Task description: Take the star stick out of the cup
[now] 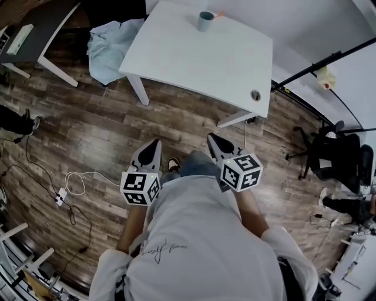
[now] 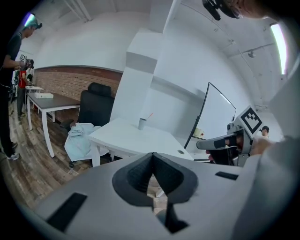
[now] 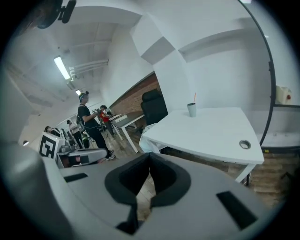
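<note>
Forward, left claw (image 1: 155, 143), right claw (image 1: 211, 137), both closed

Grey-blue cup (image 1: 205, 21) upright on the white table (image 1: 200, 62), far side, orange stick (image 1: 218, 14) (tip too small) leaning out.

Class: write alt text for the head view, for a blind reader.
Seen from above, a person on a wooden floor holds the left gripper and right gripper, jaws shut and empty, short of a white table bearing a cup with a stick.
</note>
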Available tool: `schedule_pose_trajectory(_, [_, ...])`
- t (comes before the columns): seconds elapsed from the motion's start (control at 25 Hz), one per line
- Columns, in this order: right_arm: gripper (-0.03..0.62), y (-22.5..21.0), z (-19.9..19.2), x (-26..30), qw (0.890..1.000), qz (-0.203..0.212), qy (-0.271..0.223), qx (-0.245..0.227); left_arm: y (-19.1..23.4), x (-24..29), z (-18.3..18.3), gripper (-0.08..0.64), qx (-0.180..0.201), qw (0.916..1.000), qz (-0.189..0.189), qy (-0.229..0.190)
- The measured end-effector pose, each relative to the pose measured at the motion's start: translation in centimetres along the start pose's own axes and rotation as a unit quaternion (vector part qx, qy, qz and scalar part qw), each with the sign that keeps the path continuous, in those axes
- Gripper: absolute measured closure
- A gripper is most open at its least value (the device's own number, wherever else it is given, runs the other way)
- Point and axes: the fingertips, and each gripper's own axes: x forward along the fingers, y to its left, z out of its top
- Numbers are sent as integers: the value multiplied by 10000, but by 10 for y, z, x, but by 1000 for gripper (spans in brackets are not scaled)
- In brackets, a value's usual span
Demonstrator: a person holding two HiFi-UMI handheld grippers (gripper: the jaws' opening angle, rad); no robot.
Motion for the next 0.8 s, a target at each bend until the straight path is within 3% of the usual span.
schedule_pose_trajectory(0.4, [583,-5,4,33,9996,9,271,-48,17,15,-5,557,-201,9996,26,176])
schedule_pose_trajectory(0.8, [583,-34,35,74,9995,-45,321,51,33,58,26,557,-132,9996,-78,216])
